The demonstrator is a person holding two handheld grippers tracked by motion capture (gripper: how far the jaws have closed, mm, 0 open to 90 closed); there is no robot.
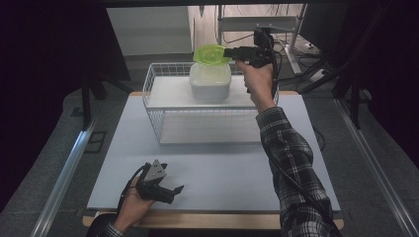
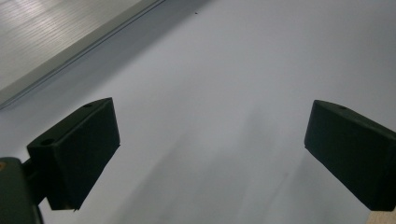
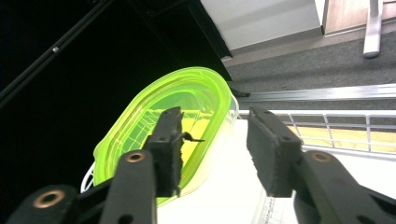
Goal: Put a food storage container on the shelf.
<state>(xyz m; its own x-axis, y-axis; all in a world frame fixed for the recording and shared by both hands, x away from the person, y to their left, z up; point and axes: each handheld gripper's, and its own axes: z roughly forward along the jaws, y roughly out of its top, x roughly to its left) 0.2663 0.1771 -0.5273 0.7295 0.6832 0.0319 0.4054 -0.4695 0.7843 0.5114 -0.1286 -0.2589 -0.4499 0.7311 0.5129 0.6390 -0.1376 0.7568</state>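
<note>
Work in hand: seating a lid on a container. The translucent lime-green plastic lid, oval with a raised rim, rests tilted on the frosted white plastic container, which stands on the upper shelf of a white wire rack at twelve o'clock on the counter. The right hand-held gripper is at the lid's three o'clock edge; its jaws stand parted, the lid's rim passing between them with no pad clearly pressing it. Judged placed and released, but the lid looks skewed, so pressing it level remains. The left hand-held gripper, at seven o'clock, lies on the smooth matt counter, jaws spread wide and empty.
</note>
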